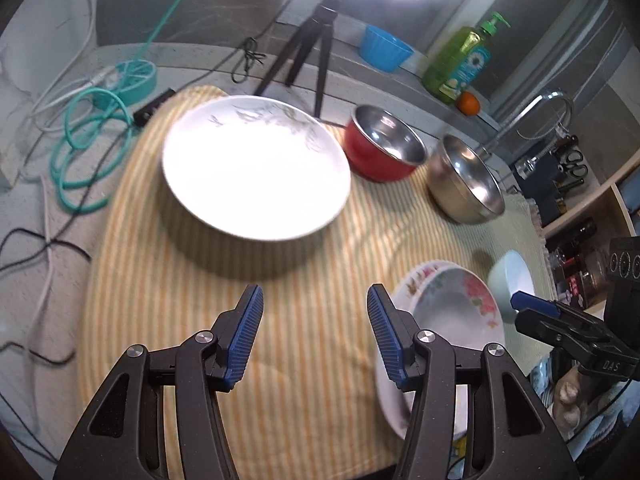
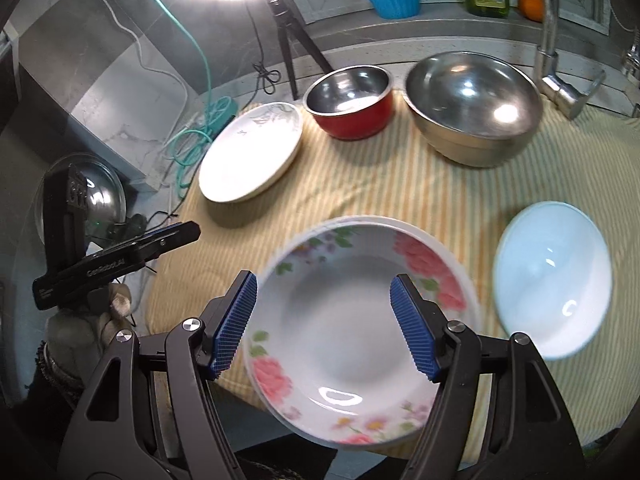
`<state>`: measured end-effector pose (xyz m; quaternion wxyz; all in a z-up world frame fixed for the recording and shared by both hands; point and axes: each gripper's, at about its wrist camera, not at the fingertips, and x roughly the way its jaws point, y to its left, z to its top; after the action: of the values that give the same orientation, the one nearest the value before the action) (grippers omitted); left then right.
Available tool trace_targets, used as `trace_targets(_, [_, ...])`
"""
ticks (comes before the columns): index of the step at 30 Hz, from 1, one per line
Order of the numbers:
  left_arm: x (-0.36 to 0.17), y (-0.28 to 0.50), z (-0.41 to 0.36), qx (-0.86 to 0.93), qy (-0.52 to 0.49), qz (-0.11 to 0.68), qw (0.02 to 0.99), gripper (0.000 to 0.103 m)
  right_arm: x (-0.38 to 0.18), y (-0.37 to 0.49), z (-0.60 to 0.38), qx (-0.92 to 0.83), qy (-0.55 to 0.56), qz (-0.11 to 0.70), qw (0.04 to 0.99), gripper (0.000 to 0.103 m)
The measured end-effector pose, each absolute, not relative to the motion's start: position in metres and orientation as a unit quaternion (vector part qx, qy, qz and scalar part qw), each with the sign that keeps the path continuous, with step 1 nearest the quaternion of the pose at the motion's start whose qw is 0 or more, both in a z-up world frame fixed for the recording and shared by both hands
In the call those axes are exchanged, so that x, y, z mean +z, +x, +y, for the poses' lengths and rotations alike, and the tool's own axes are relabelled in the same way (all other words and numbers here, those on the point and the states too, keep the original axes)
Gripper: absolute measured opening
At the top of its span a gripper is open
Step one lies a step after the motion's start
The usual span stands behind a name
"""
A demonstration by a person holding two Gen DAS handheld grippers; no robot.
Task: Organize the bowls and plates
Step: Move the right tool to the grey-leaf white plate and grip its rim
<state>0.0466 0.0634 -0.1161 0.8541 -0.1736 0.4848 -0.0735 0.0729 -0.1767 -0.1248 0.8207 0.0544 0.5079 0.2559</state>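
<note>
My left gripper point(image 1: 315, 296) is open over the yellow striped cloth point(image 1: 280, 320), with nothing between its pads. Beyond it lies a white plate point(image 1: 256, 168). A red bowl point(image 1: 384, 144) with a steel inside and a steel bowl point(image 1: 464, 180) stand further back. My right gripper point(image 2: 325, 282) is open above a floral plate point(image 2: 360, 320), which rests on another plate; its pads do not touch it. A pale blue bowl point(image 2: 552, 280) sits to its right. The white plate point(image 2: 252, 156), red bowl point(image 2: 352, 100) and steel bowl point(image 2: 472, 96) line the back.
A tripod point(image 1: 316, 52) under a ring light stands behind the cloth. A blue cup point(image 1: 384, 52), green soap bottle point(image 1: 460, 60) and orange point(image 1: 468, 103) sit on the ledge, and a faucet point(image 2: 552, 40) is at the right. Cables point(image 1: 92, 148) lie left. A gloved hand point(image 2: 80, 320) holds the left gripper.
</note>
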Motion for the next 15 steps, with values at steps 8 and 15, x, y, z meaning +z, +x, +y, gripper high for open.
trace_targets(8, [-0.118,0.081,0.119,-0.059,-0.17,0.474,0.862,0.053,-0.131,0.105,-0.13,0.257,0.084,0.509,0.818,0.072])
trace_targets(15, [-0.124,0.114,0.148,-0.058,-0.165,0.476,0.862,0.051,-0.143,0.141,-0.108,0.238,0.113,0.524,0.81,0.054])
